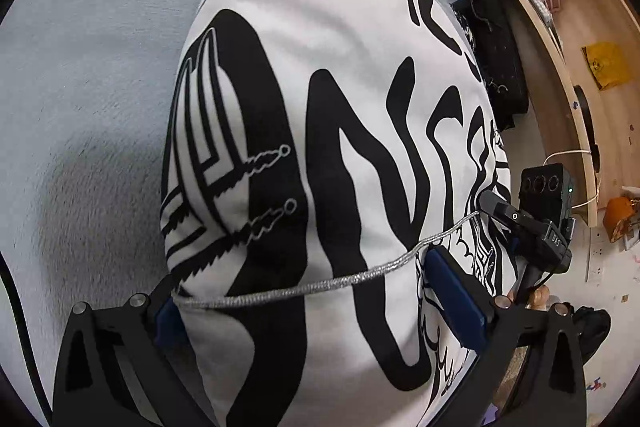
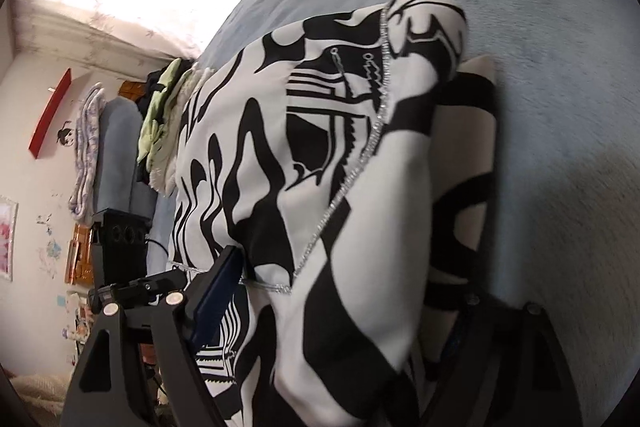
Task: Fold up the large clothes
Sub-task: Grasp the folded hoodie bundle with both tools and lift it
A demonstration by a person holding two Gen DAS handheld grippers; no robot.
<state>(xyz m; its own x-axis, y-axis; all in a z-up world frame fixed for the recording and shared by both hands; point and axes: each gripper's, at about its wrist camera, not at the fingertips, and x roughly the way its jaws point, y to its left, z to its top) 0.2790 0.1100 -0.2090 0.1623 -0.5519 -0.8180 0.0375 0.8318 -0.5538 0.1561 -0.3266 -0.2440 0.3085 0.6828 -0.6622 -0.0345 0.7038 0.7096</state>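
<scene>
While both pairs of tongs are spread wide around bunched cloth, no firm pinch is shown in either wrist view.

Left tongs (image 1: 320, 303): set wide, blue pads (image 1: 456, 291) at either side of a thick bulge of the garment (image 1: 304, 131); whether the pads actually press the cloth cannot be told. A silver braided cord (image 1: 320, 285) is stretched across the gap between the fingers, just ahead of the pads.

Right tongs (image 2: 340, 311): likewise wide, with the garment (image 2: 280, 167) heaped between the fingers; the far finger is mostly buried under the fabric. The same cord (image 2: 360, 155) is seen running forward from the near pad up over the fold.

Garment: large, white with bold black print, gathered in a loose doubled mound directly ahead of both tongs and resting on the pale blue bed (image 1: 88, 75). Edges are not aligned, so the fold is judged unfinished.

Risks, as judged:
- The cord may be snagged on a fingertip or pad when either pair is closed or drawn back, and the layers dragged askew.
- Too thick a wad may be taken between wide jaws; the top layer alone may be gripped and the lower layers left to slide out.
- The two tongs are seen close together, the right tongs (image 1: 532, 227) just beyond the left pad; a collision or a tangled cable is possible if both are moved inward.
- Beyond the right tongs the bed edge, floor and wooden shelf (image 1: 560, 39) lie near; slack cloth may be let slip off.
</scene>
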